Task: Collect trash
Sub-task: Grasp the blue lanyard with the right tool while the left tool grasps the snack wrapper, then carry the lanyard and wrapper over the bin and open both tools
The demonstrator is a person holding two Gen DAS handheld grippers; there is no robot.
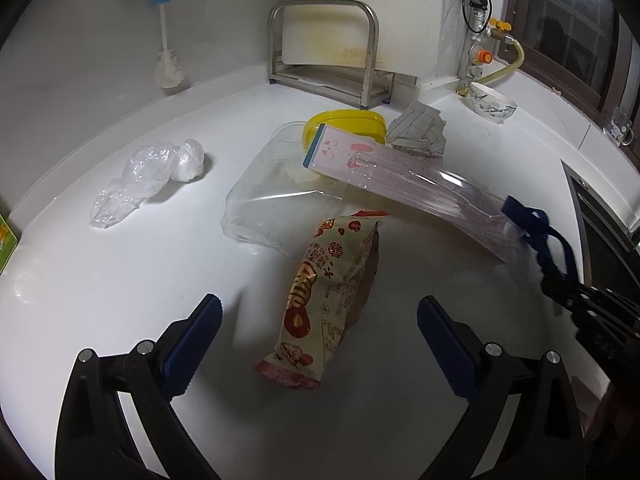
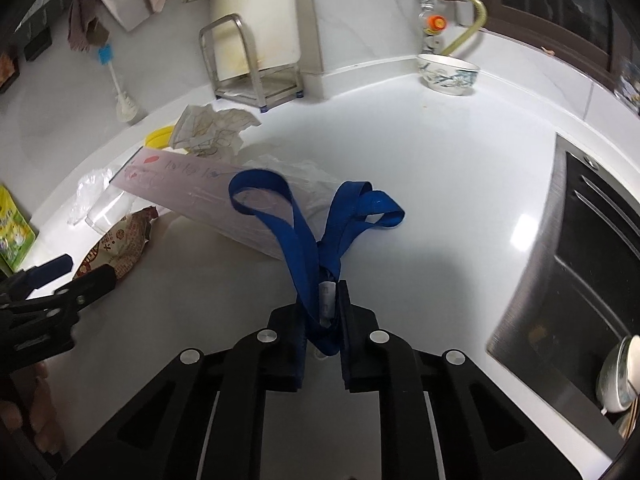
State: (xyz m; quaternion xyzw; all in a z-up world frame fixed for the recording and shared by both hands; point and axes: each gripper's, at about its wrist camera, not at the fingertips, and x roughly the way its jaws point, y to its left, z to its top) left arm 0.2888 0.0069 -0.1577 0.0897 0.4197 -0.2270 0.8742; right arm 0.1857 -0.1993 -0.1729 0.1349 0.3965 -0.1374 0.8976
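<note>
White surface (image 1: 120, 280), left to right. A crumpled clear bag (image 1: 148, 180) lies far left. The left tool (image 1: 320, 344) hangs released, its fingers either side of a snack wrapper (image 1: 332, 292) without touching it. Behind lies a clear container (image 1: 276, 204). The right tool (image 2: 322, 308) is clenched on a blue strap (image 2: 304, 240), whose clear pouch (image 1: 400, 176) slants over the container.

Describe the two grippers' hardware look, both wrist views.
Both match: the left gripper and right gripper have matte black angular linkage arms with cut-out slots, round silver pivot pins, and dark blue ribbed pads on the fingers. No cables or printed markings are visible. No sleeves show.
</note>
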